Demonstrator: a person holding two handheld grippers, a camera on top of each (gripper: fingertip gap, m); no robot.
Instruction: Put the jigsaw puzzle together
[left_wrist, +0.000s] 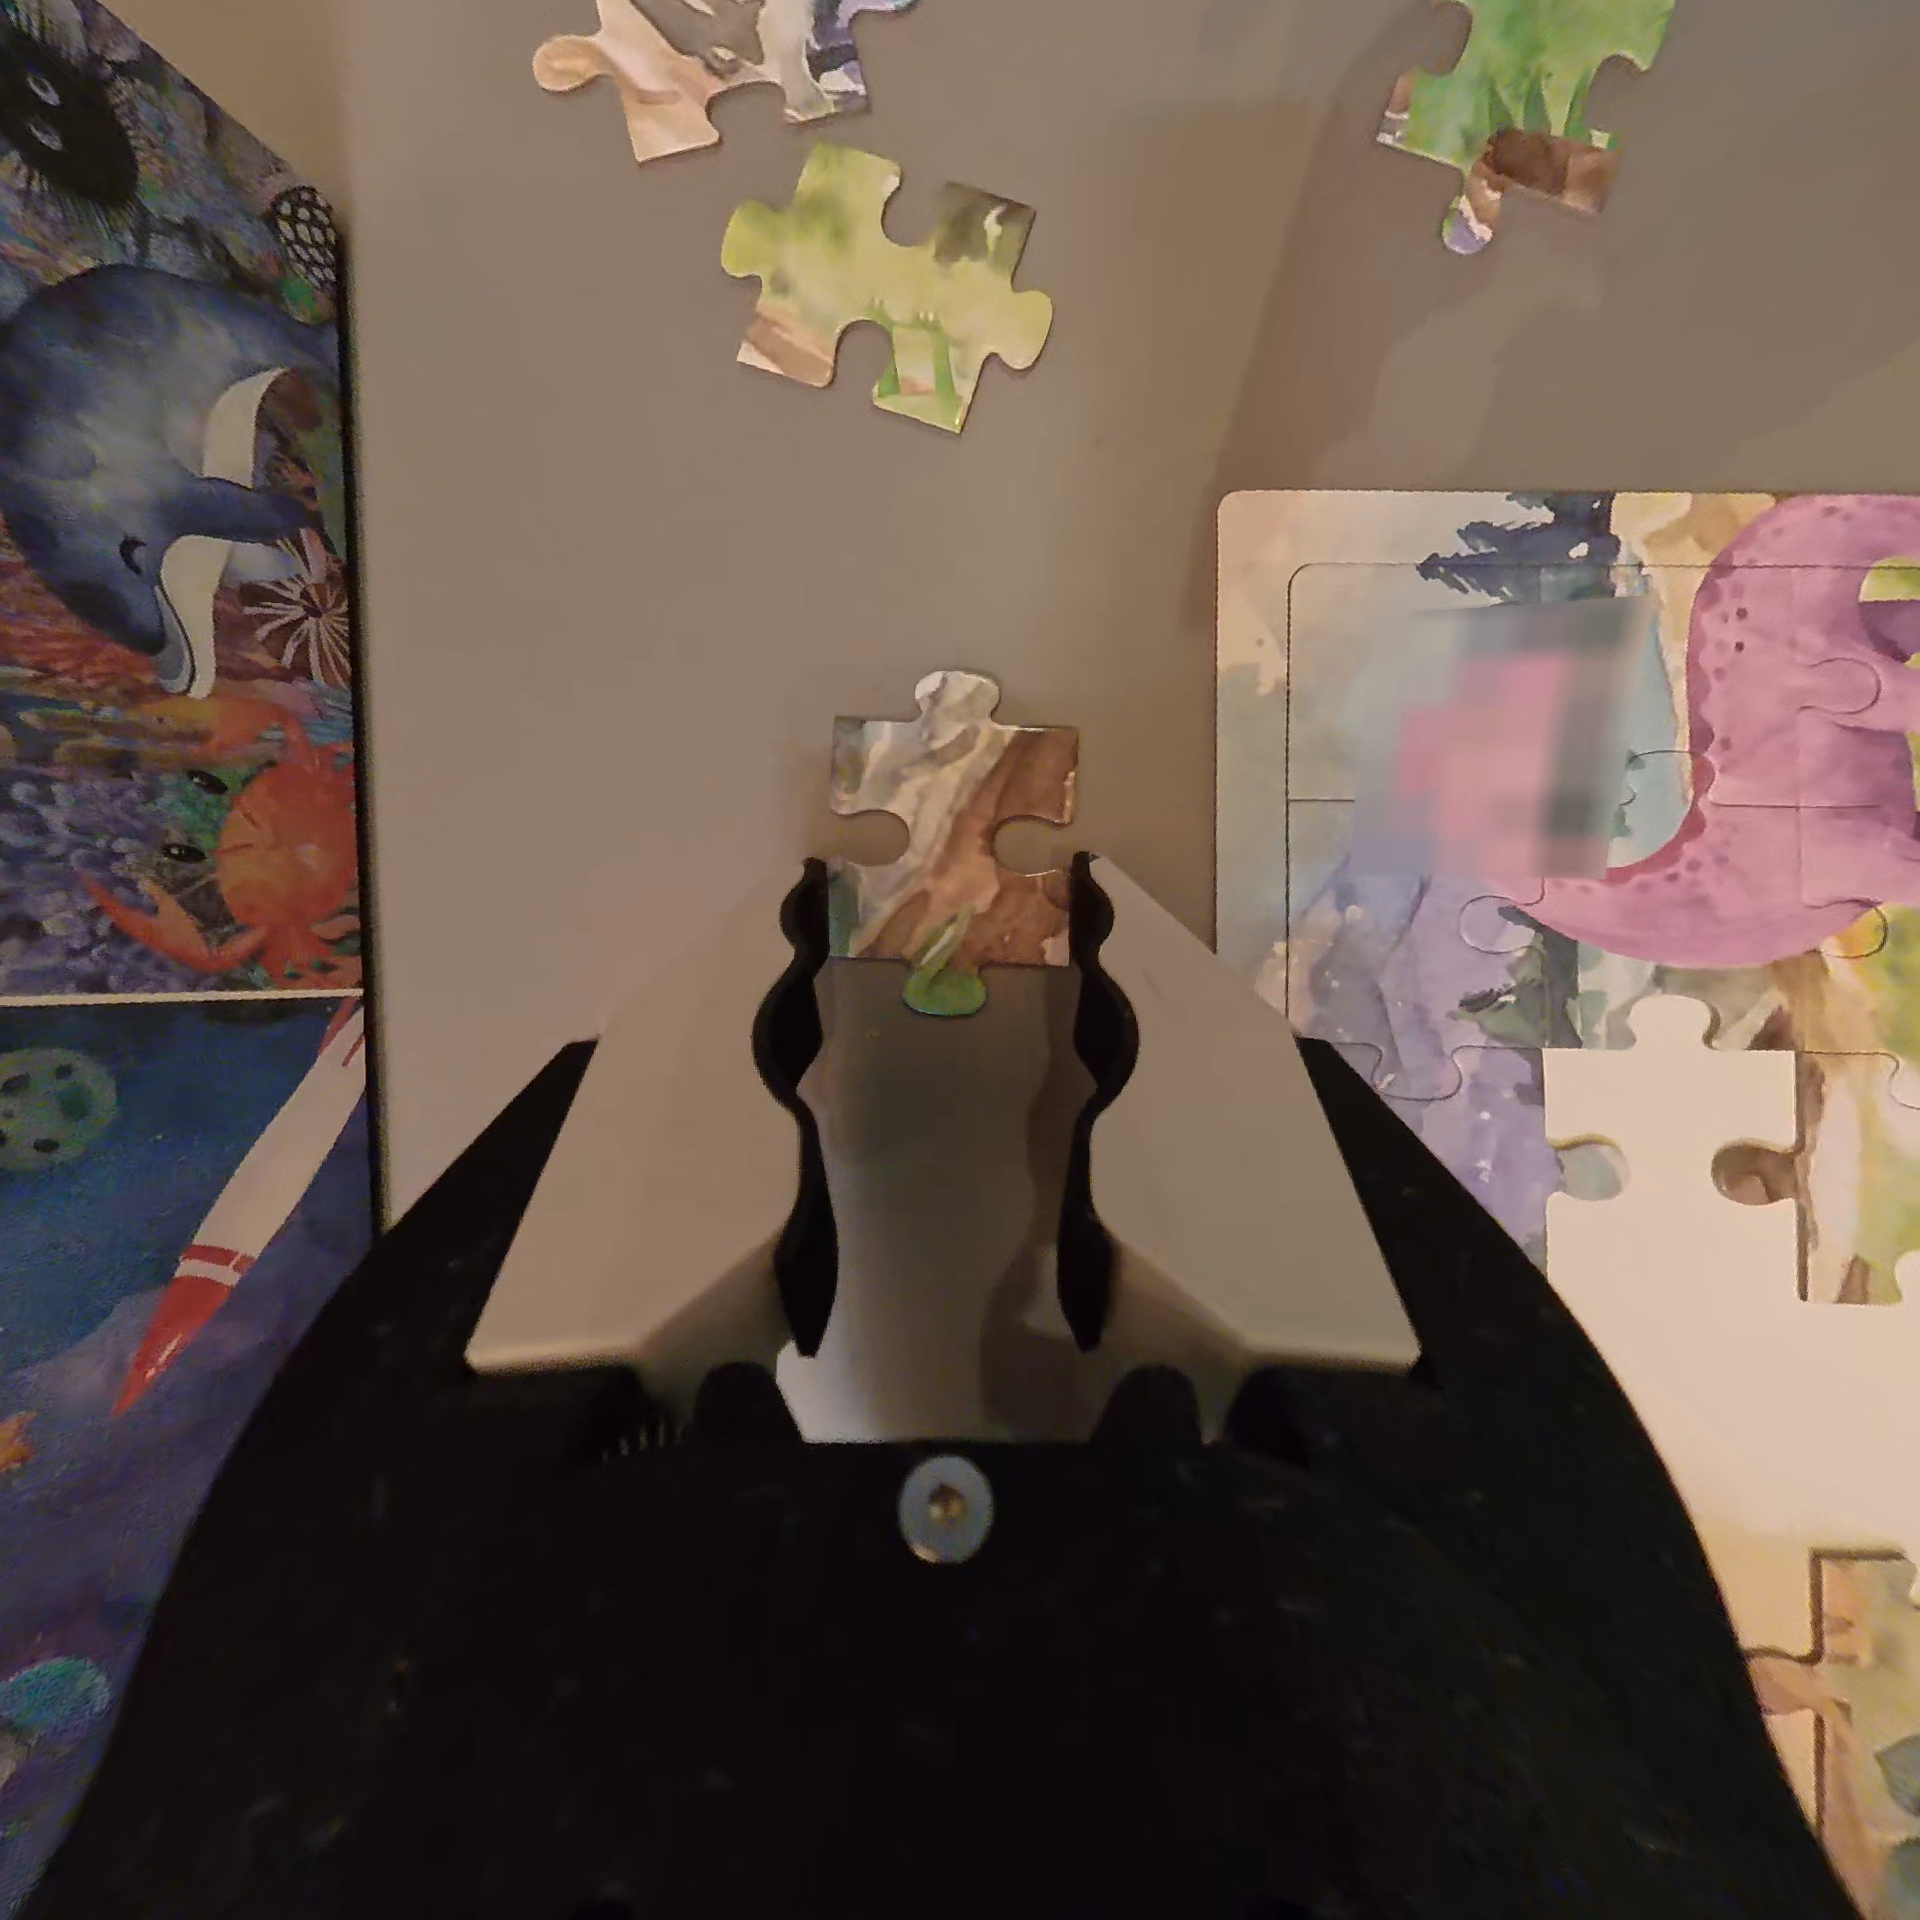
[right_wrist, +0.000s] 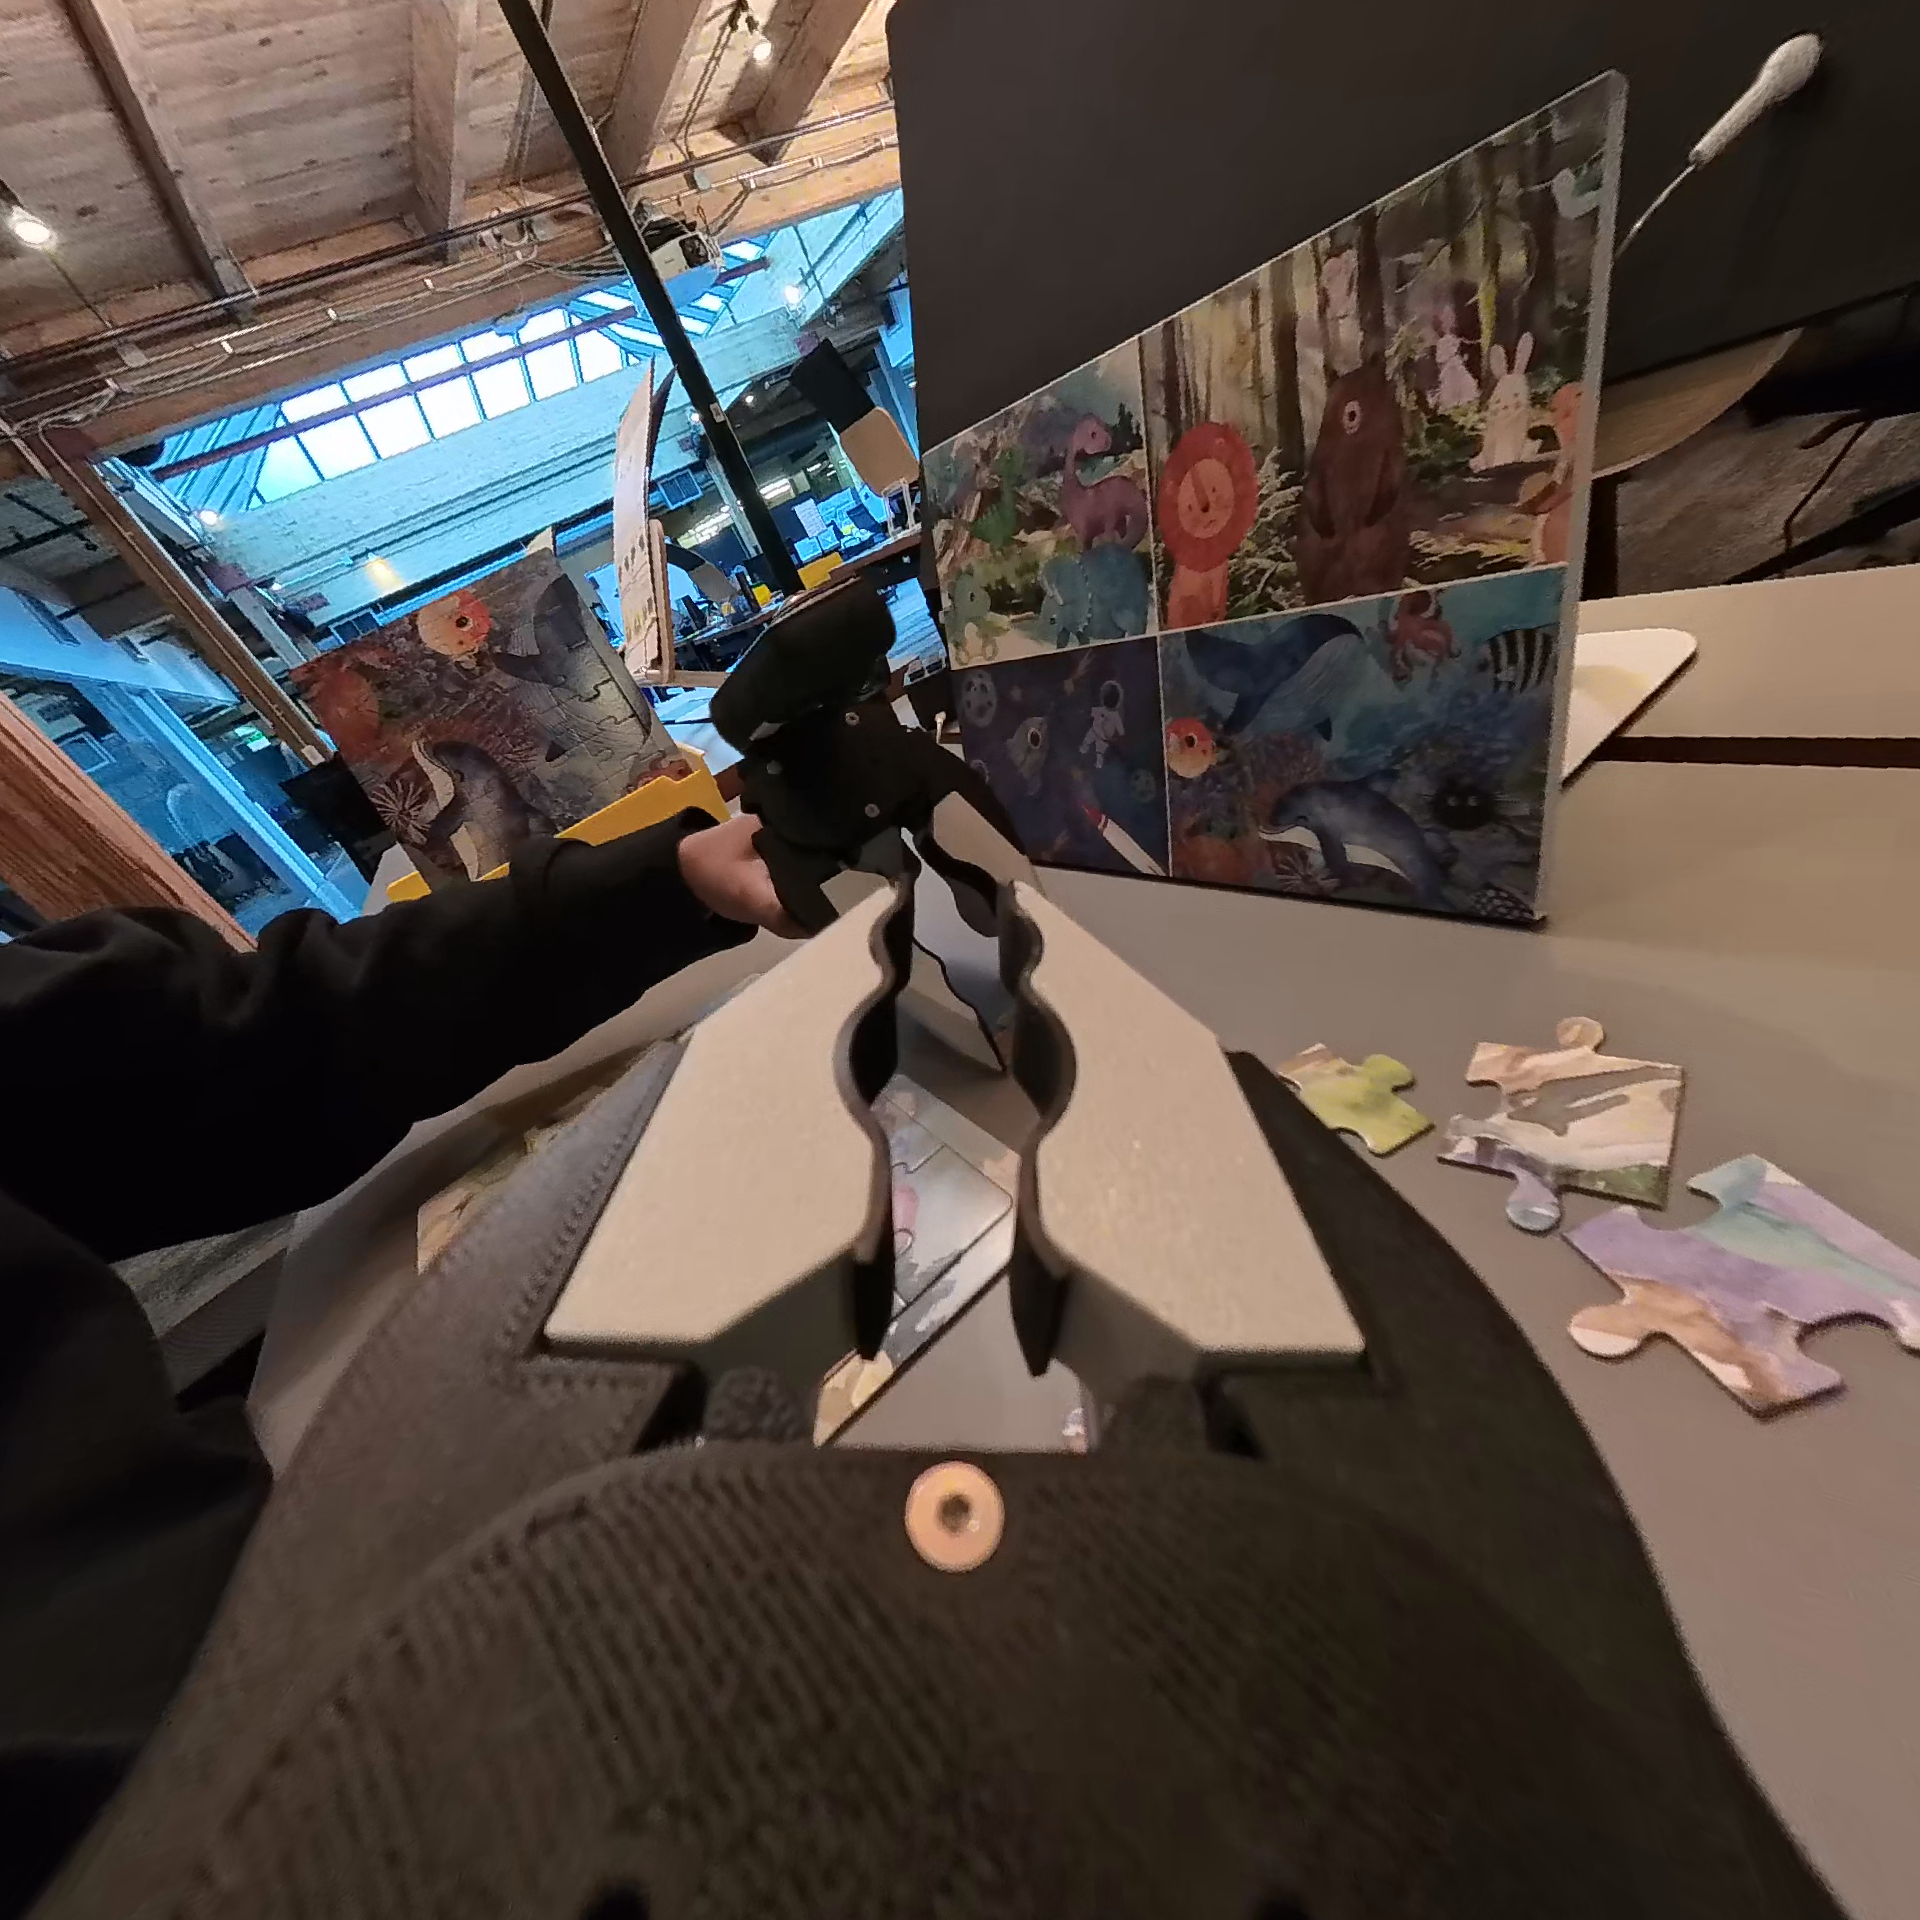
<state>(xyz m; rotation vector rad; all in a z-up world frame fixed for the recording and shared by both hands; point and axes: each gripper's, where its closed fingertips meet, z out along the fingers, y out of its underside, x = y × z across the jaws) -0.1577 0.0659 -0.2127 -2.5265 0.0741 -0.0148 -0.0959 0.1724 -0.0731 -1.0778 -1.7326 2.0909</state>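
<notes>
My left gripper (left_wrist: 948, 868) is shut on a grey-brown puzzle piece (left_wrist: 951, 790), pinched by its side edges between the two fingertips, just left of the puzzle tray (left_wrist: 1252, 727). The tray holds a partly joined dinosaur picture with a bare white slot (left_wrist: 1662, 1195). My right gripper (right_wrist: 956, 920) is empty, its jaws a narrow gap apart, raised above the tray (right_wrist: 935, 1195). The left gripper's body (right_wrist: 831, 769), held by a hand (right_wrist: 727, 862), shows beyond it; its tips are hidden.
Loose pieces lie on the grey table: a green one (left_wrist: 883, 281), a pale one (left_wrist: 707, 73), a green-brown one (left_wrist: 1527, 114). The right wrist view shows three pieces (right_wrist: 1569, 1122) at right. A picture-covered puzzle box (left_wrist: 156, 623) stands upright at the left (right_wrist: 1299, 623). My right fingertips sit around 20 cm from my left ones.
</notes>
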